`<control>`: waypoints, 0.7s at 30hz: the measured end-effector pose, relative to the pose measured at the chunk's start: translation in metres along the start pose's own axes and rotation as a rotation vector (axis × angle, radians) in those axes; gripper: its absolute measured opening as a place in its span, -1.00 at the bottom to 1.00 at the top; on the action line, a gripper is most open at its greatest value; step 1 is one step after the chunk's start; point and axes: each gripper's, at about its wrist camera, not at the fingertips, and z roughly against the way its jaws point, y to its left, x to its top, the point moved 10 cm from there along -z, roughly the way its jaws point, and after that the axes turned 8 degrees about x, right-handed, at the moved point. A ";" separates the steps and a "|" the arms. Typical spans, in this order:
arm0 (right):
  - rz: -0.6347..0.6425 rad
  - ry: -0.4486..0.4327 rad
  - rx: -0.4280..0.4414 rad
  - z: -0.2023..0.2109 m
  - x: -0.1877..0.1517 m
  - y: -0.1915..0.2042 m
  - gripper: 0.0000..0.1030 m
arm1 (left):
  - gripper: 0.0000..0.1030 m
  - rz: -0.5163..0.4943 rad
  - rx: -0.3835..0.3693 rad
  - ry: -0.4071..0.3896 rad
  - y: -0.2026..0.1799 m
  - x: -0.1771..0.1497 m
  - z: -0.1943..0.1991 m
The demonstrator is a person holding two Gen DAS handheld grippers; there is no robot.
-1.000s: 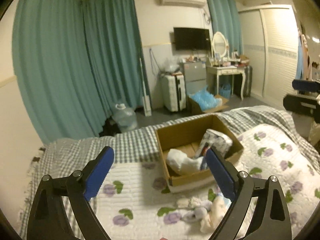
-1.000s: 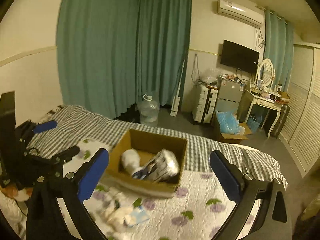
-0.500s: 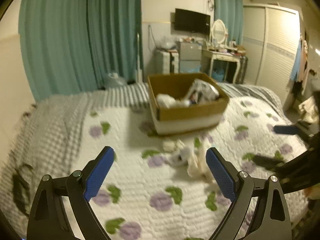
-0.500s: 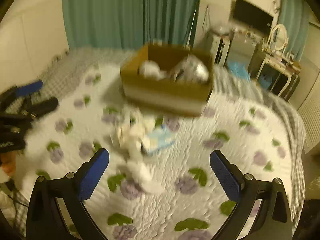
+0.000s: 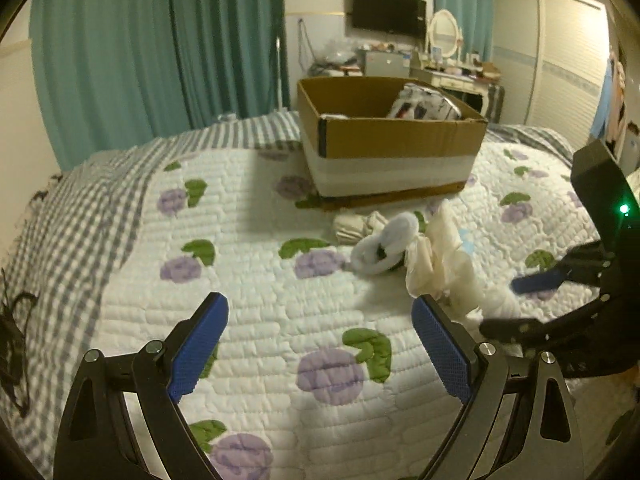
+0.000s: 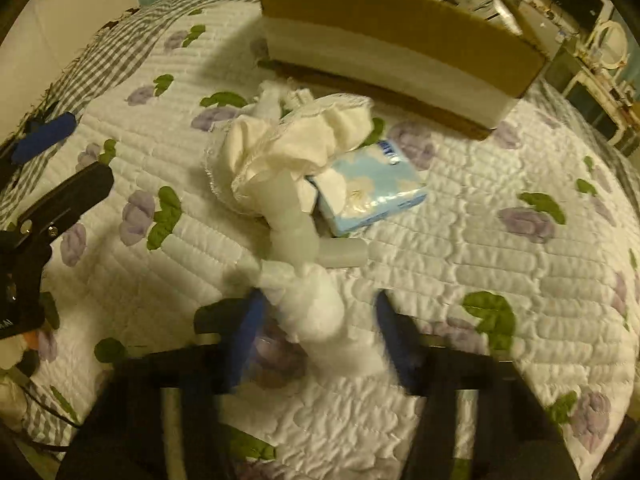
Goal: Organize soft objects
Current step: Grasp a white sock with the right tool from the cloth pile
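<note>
Left claw (image 5: 320, 344) spread; right claw (image 6: 318, 326) spread, blurred.

Right gripper (image 6: 318, 320) motion-blurred; cardboard box (image 6: 396, 32) cut off at top; box contents mostly hidden.

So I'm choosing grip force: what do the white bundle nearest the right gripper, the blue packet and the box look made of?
White bundle: probably soft matte fabric, going by its wrinkles; the view is blurred. Blue packet: thin glossy plastic wrap, likely tissues, since it shines and creases. Box: matte brown cardboard with a pale band.
</note>
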 end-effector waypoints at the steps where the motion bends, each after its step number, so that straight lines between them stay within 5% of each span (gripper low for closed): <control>1: 0.001 -0.004 0.011 0.001 0.001 0.001 -0.48 | 0.83 0.004 -0.002 0.011 -0.001 -0.002 0.000; 4: 0.009 -0.026 0.022 0.012 0.006 0.001 -0.48 | 0.84 -0.013 -0.033 0.087 -0.011 -0.010 -0.002; 13: -0.039 -0.196 0.000 0.077 0.030 -0.027 -0.48 | 0.82 -0.069 -0.048 0.046 -0.060 -0.001 0.020; 19: -0.041 -0.253 -0.036 0.100 0.038 -0.051 -0.48 | 0.79 -0.035 -0.055 0.142 -0.103 -0.008 -0.006; 21: -0.042 -0.261 -0.041 0.102 0.038 -0.060 -0.48 | 0.49 -0.002 -0.070 0.182 -0.115 -0.015 -0.020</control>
